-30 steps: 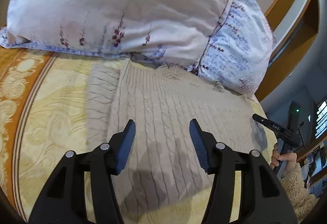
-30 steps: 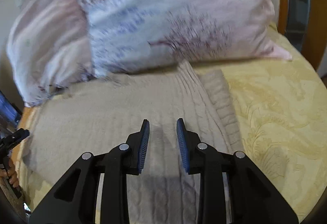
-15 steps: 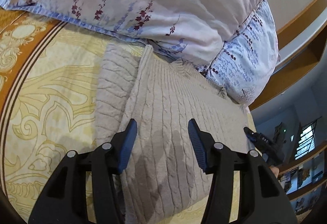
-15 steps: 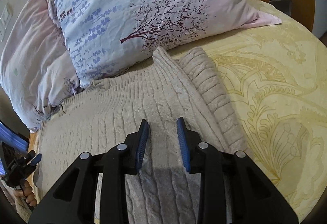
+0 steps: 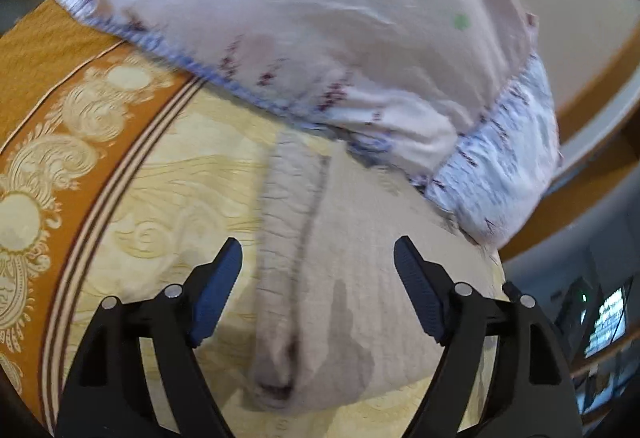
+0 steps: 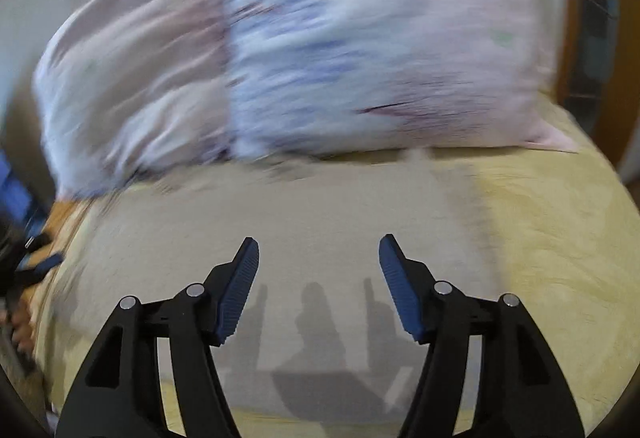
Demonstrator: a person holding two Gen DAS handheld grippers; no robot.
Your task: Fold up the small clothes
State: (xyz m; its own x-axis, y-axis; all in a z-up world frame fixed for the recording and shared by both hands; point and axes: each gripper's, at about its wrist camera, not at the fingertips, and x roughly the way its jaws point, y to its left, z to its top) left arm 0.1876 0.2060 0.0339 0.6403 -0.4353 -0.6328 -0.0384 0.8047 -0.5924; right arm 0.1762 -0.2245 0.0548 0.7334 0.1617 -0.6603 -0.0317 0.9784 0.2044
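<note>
Tools first: the left tool (image 5: 318,262) hangs with its blue pads spread wide and nothing between them, poised just above the beige knit sweater (image 5: 360,298), and the right tool (image 6: 319,258) is spread wide too, empty, hovering over the same garment (image 6: 320,222) with its shadow falling on the knit right under it. Both views are smeared with motion blur, so fine detail is hard to read. The sweater lies flat on the yellow patterned bedspread (image 5: 168,206), its far end tucked up against the floral pillows (image 5: 320,38), and in the left view one long side looks doubled over, with a ribbed strip lying along that edge and a rounded fold at the near end. My read: one fold is down and we are between grips, lining up the next fold. What that calls for is each tool coming down onto a near corner or edge, pinching the full thickness of the knit, then lifting and carrying it across together so the layers stay stacked and do not slide apart.
</note>
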